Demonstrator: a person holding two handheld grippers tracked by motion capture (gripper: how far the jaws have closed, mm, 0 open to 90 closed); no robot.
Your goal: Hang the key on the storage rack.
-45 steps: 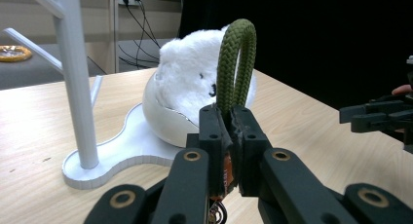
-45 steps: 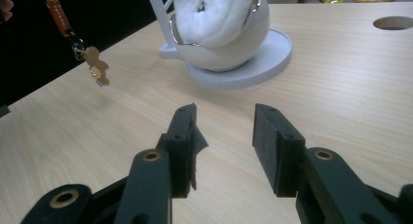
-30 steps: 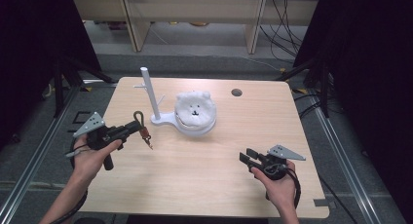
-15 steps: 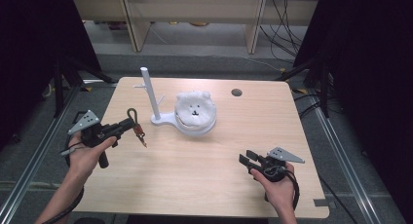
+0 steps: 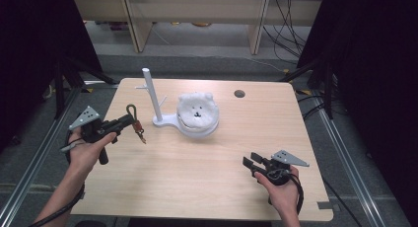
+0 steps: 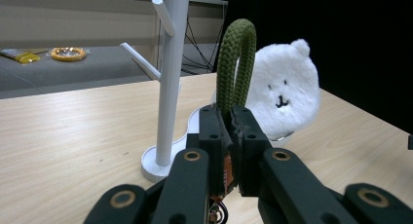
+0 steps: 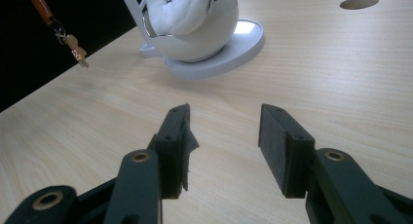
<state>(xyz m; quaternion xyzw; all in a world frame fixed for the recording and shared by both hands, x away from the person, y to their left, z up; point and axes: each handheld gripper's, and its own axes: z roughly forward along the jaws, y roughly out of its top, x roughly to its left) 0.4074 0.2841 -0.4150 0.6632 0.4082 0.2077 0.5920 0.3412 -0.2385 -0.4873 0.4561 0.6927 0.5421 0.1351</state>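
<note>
The left gripper [image 5: 129,121] pinched the green keychain loop [image 6: 235,63] near the table's [image 5: 207,187] left edge, likely bound for the white stand's [image 5: 150,91] pegs, while the right gripper [image 7: 224,146], empty, had just been spreading.

Keychain [image 5: 134,121]: olive braided cord loop [image 6: 235,63] upright above clamping jaws; orange tag [image 7: 41,6] and small brass key [image 7: 76,49] dangle below, clear of tabletop, left of white stand.
</note>
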